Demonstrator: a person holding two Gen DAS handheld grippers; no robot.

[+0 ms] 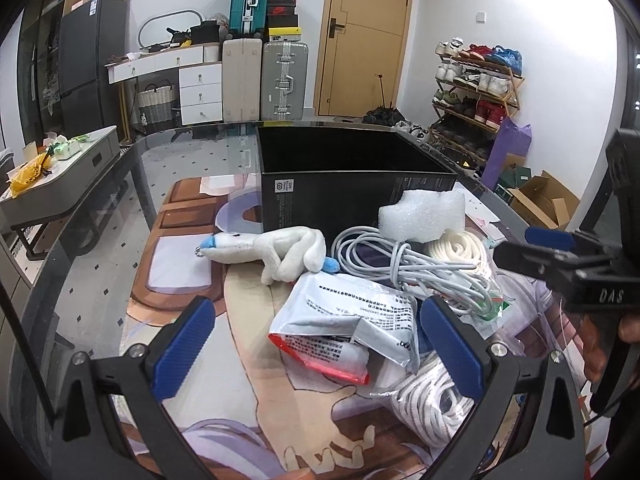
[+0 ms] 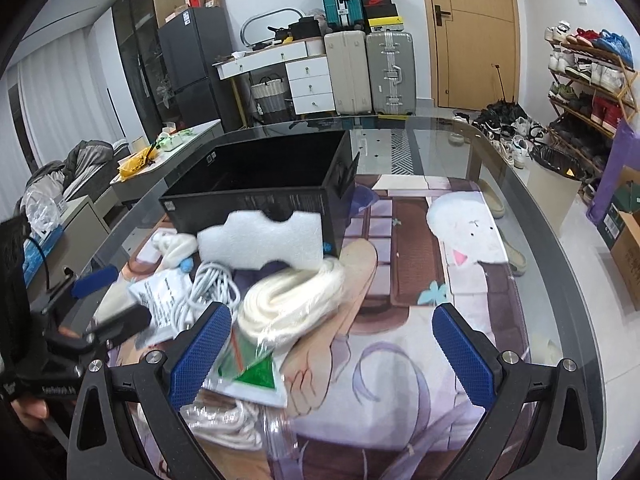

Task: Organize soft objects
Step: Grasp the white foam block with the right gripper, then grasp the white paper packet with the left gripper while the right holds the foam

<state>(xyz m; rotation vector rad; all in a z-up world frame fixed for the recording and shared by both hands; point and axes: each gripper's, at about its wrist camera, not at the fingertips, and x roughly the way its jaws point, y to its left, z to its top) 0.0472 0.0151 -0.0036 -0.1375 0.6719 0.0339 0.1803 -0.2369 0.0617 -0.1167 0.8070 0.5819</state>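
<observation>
Left gripper (image 1: 318, 344) wide open over printed pouch (image 1: 344, 320), fingers (image 1: 184, 346) empty. Right gripper (image 2: 330, 354) spread too, holding nothing. Plush toy (image 1: 266, 250), foam block (image 1: 424, 210), cable bundle (image 1: 400, 264) piled on bench (image 1: 100, 248) before black box (image 1: 348, 176).

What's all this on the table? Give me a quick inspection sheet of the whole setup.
Surface: glass table with a printed cartoon mat.
Job's things: plush toy, white foam block, cream rope coil, white rope, open black box.
Clutter: printed pouch.
Grippers: left claw open, holding nothing; right claw open, holding nothing.
Cables: bundled white cable.
Surroundings: suitcases, shoe rack, wooden door.
</observation>
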